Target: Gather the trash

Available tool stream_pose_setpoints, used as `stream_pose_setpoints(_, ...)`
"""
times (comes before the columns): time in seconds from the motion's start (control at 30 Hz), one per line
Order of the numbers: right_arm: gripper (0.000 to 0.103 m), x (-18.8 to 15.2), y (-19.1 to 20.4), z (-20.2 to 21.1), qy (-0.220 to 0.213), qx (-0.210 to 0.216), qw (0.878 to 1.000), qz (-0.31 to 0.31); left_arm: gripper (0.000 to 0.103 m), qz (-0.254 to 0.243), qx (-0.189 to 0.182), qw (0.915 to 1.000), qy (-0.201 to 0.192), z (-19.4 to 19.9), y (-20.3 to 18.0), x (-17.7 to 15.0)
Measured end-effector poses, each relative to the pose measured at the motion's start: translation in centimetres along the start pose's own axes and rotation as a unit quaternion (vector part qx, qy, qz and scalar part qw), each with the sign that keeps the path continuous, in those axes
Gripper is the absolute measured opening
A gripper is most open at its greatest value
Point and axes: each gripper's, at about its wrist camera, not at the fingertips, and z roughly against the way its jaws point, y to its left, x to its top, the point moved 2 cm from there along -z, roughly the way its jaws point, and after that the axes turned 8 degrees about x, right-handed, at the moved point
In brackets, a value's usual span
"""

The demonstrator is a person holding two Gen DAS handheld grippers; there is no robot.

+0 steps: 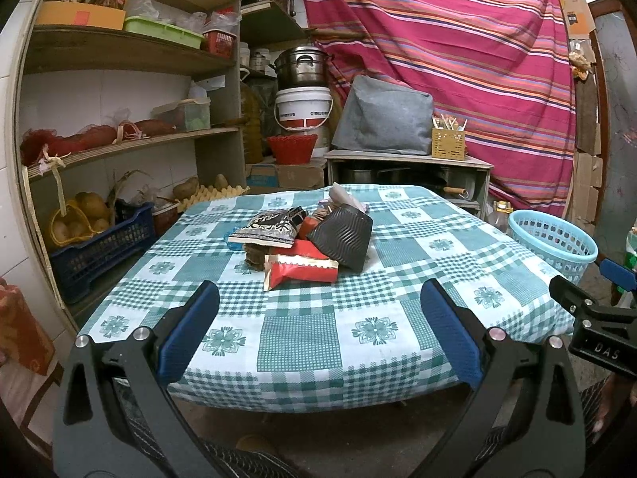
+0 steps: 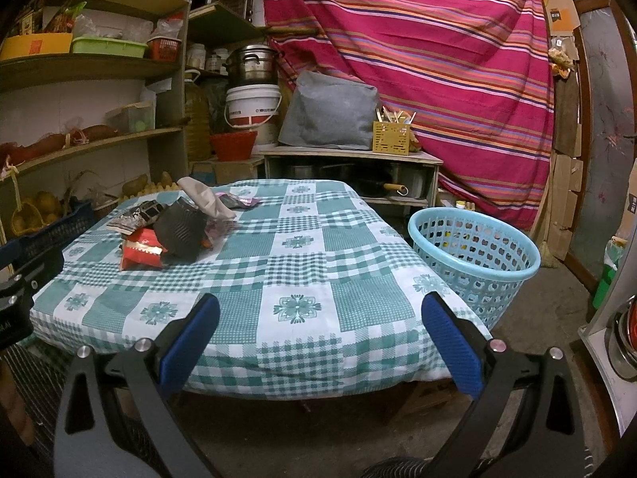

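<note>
A heap of trash [image 1: 306,239] sits near the middle of the desk [image 1: 302,342], on its green-checked cloth: a crumpled red wrapper [image 1: 298,269] in front, a ribbed black cup [image 1: 342,237] tipped on its side, and a black-and-white packet [image 1: 270,229] behind. A light blue basket [image 2: 475,259] stands on the floor just beside the desk; its contents cannot be made out. The left gripper [image 1: 318,326] and right gripper [image 2: 318,326] both gape wide, holding nothing.

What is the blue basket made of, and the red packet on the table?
The blue basket looks like moulded plastic: smooth rim, walls full of even little holes. The red packet seems to be shiny foil or plastic wrapper: it is glossy and crinkled, with a gold zigzag edge.
</note>
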Motion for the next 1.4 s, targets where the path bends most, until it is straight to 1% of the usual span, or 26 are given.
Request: stream_pose_setpoints(1.4, 0.099, 0.24, 0.72, -0.09, 0.0, -0.004, 1.0, 0.01, 0.098, 0.002, 0.0, 1.0, 0.003, -0.7, 0.36, -0.09)
